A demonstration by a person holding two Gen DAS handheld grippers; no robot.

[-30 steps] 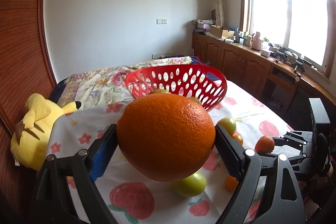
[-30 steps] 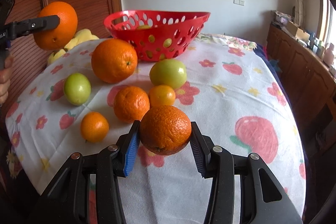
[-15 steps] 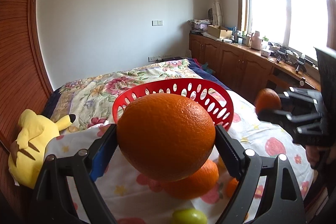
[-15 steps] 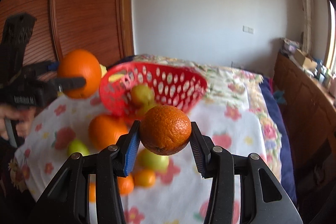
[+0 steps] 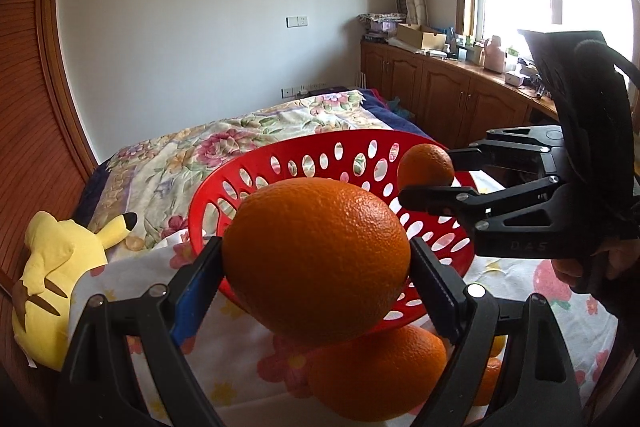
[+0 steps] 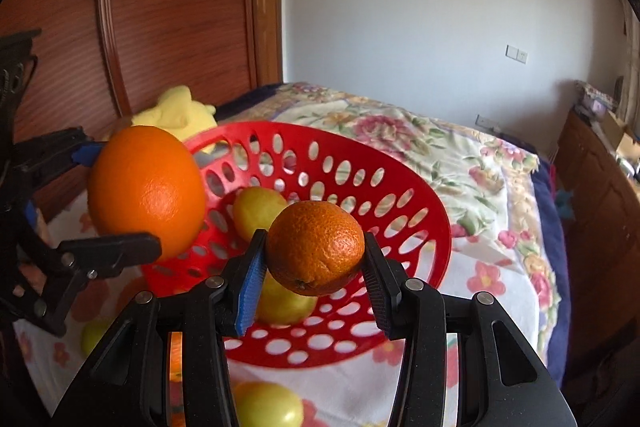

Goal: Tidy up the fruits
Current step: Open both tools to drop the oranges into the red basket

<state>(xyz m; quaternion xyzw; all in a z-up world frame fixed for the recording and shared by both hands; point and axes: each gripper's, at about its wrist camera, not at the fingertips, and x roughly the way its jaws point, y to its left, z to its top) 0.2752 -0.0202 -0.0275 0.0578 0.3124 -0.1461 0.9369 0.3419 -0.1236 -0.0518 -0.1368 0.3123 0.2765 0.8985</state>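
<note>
- Risking a knock between the two grippers, both crowding over the red basket (image 6: 408,203) at once.
- Risking a bounce off the two yellow-green fruits (image 6: 256,211) already inside, if dropped from height.
- Left gripper (image 5: 316,263) clamping wide on the large orange (image 5: 316,259), hanging at the basket's near-left rim.
- Right gripper (image 6: 316,251) pinching narrow on the small orange (image 6: 316,247), hanging above the basket's near wall.
- More fruit lying on the flowered cloth (image 6: 492,267) near the basket.

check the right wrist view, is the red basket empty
No, two yellow-green fruits lie inside the red basket, behind the small orange held in the right tool.
</note>
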